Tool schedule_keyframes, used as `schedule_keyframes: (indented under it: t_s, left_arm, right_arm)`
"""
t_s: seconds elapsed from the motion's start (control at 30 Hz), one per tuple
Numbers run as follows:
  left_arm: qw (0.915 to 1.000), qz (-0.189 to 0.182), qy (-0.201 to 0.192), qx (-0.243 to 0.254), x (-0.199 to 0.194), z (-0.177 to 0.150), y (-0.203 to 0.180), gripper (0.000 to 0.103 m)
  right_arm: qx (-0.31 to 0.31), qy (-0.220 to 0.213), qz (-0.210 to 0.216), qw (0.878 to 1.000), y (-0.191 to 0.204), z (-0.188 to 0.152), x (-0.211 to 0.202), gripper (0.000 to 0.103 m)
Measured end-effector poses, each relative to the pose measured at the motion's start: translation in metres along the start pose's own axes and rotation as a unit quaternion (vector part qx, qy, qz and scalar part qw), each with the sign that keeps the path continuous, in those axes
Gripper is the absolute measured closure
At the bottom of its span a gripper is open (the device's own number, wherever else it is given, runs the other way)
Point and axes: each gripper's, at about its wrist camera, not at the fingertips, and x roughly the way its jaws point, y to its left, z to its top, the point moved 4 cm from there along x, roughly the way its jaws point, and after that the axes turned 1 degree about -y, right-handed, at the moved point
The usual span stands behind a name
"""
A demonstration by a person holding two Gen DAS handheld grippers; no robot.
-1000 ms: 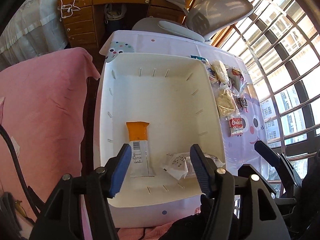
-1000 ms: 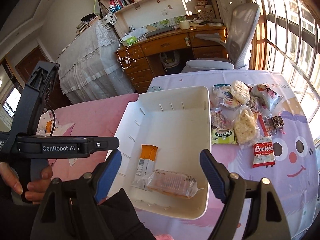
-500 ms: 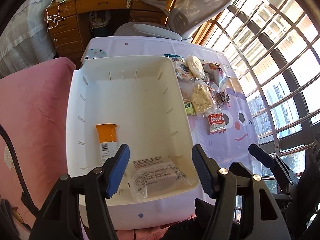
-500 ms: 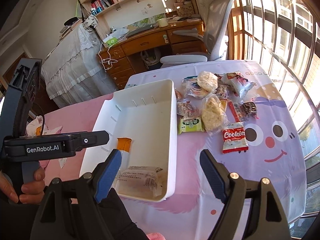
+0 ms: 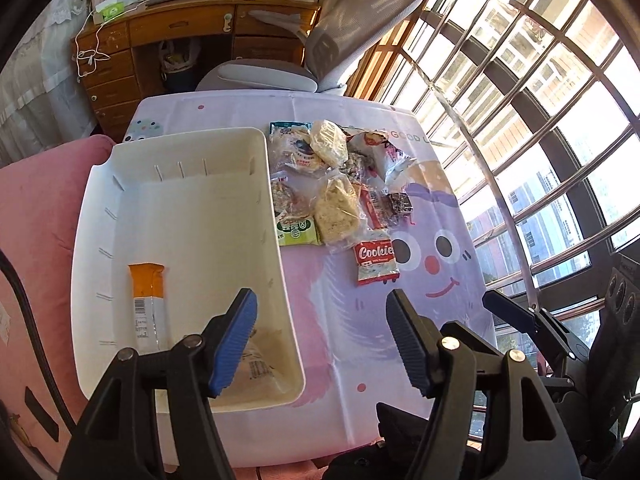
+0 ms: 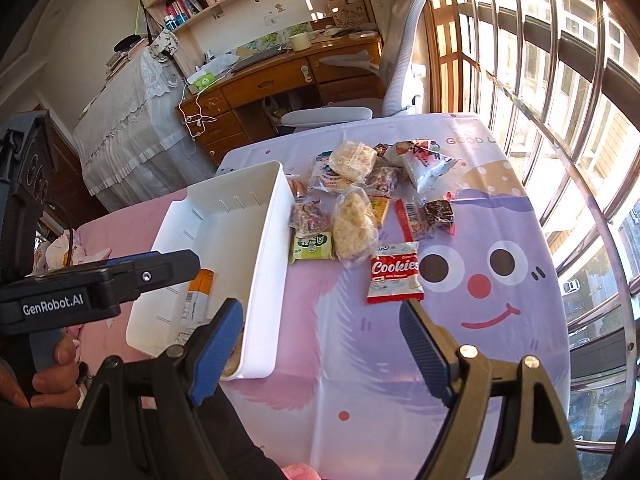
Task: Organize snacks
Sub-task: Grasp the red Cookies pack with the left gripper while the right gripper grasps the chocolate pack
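While hovering above the worktop with its pastel cartoon-face cloth, left hand-held gripper at lower centre of its own view, blue-padded jaws apart and just widened further, nothing between them. Right hand-held gripper likewise at lower centre of its view, jaws wide apart, empty.

Left of centre in both views: white rectangular plastic bin on the cloth, holding an orange-and-white wrapped snack bar near its left wall and a clear-wrapped pale snack, partly hidden behind the left jaw, in its near corner.

Just right of the bin, upper centre: heap of loose snack packets on the cloth. Among them a green-and-white packet touching the bin's wall, a clear bag of pale crumbly cake, and, nearest the jaws, a red-and-white packet lettered "Cookies".

Far left of the right view: a hand gripping the left device's handle.
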Motion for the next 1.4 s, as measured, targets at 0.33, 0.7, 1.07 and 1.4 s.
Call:
schedule_keyframes:
  t_s: [0.33,0.7,1.07,1.4]
  left_arm:
    - [0.9996,0.016,-0.008,-0.022,0.025,0.004,-0.041,0.034]
    - [0.9985,0.050,-0.009,-0.020,0.065,0.004,-0.076,0.025]
    - [0.9959,0.083,0.031,-0.019,0.120,0.005,-0.096,0.020]
    - [0.9955,0.086,0.035,-0.017,0.176,0.012,-0.099,0.017]
  right_arm:
    - [-0.014,0.014,-0.003,1.000,-0.055,0.013,-0.004,0.022]
    - [-0.003,0.042,-0.006,0.999,-0.114,0.038,0.015,0.022]
    - [0.019,0.093,-0.002,0.995,-0.149,0.068,0.067,0.022]
    - [0.003,0.126,0.001,0.992,-0.159,0.082,0.127,0.022]
